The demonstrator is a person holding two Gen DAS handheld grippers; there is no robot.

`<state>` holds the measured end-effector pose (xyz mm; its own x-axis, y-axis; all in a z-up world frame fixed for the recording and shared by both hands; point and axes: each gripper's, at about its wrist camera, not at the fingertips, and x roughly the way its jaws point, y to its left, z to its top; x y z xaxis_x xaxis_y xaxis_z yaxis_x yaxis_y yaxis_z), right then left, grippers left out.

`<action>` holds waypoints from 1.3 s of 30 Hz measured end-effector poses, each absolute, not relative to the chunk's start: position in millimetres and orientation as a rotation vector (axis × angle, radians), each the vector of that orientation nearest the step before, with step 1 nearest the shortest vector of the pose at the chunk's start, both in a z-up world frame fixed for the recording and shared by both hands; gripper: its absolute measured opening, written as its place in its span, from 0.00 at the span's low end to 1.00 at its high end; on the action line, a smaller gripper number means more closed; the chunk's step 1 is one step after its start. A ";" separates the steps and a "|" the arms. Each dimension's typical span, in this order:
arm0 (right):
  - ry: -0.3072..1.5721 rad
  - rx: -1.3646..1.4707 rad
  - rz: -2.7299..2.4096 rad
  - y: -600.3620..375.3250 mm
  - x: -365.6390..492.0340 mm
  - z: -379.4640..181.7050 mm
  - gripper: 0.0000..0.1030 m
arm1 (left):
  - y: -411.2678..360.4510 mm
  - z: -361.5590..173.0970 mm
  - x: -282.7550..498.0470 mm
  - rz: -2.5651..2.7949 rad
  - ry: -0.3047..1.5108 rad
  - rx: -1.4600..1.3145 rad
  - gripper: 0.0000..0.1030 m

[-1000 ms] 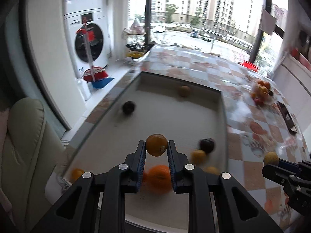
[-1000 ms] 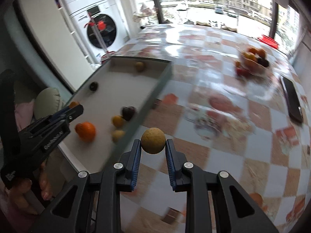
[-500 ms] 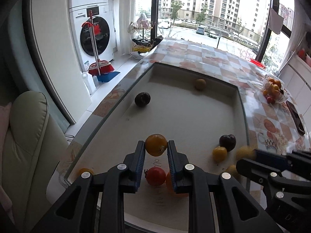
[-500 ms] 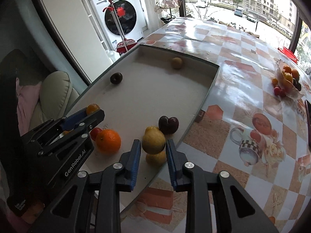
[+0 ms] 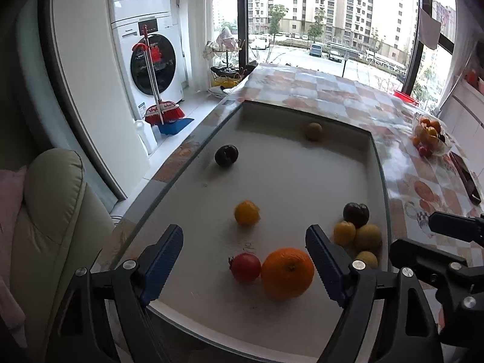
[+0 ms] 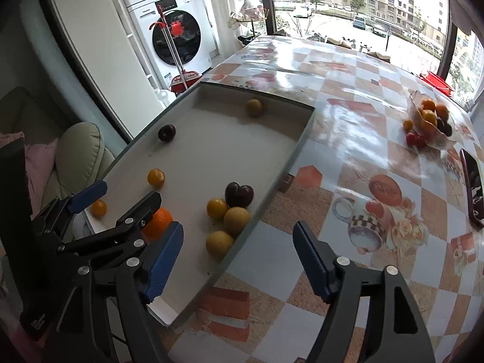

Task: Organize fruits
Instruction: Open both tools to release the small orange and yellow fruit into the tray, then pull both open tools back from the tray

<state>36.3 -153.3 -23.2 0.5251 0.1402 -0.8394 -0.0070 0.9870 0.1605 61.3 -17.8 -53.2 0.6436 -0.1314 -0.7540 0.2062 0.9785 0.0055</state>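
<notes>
A white tray [image 5: 375, 163] [image 6: 290, 163] holds the fruit. My left gripper [image 5: 245, 251] is over its near end, jaws opening, nothing pressed between them. A small orange fruit [image 5: 247, 212] lies on the tray just beyond its fingertips, and a big orange [image 5: 287, 273] and a red fruit [image 5: 245, 267] lie under them. My right gripper [image 6: 239, 251] hangs over the tray's right rim, jaws opening and empty. A tan fruit [image 6: 237, 219] rests below it beside two yellow fruits [image 6: 217, 208] and a dark plum [image 6: 239, 194]. The left gripper [image 6: 121, 199] also shows in the right wrist view.
Another dark plum [image 5: 226, 155] and a brownish fruit [image 5: 313, 131] lie at the tray's far end. A glass bowl of fruit [image 6: 429, 121] and a dark phone [image 6: 473, 190] sit on the checked tablecloth to the right. A cushioned chair [image 5: 51, 211] stands left of the table.
Both grippers went from shut on a fruit to open. The small orange fruit dropped onto the tray from the left; the tan fruit now lies by the tray's right rim.
</notes>
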 end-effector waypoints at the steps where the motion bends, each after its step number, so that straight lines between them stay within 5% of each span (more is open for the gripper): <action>1: 1.019 0.143 0.087 -154.2 35.1 -23.6 0.77 | -18.5 -53.6 60.5 -0.196 0.854 0.093 0.82; 10: 1.031 0.143 0.077 -159.1 28.3 -24.1 0.83 | -21.6 -57.8 57.9 -0.182 0.903 0.109 0.82; 12: 1.029 0.136 0.073 -158.3 27.2 -23.4 0.84 | -21.4 -57.6 56.3 -0.164 0.900 0.115 1.00; 39: 1.113 0.122 0.037 -161.7 20.7 -52.2 0.87 | -34.9 -81.7 33.7 -0.186 0.913 0.262 0.99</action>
<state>20.7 -161.7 -52.2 0.4422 0.0912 -0.8922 0.0314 0.9926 0.1171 33.7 -34.9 -81.7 0.5987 -0.0478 -0.7996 0.2686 0.9524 0.1441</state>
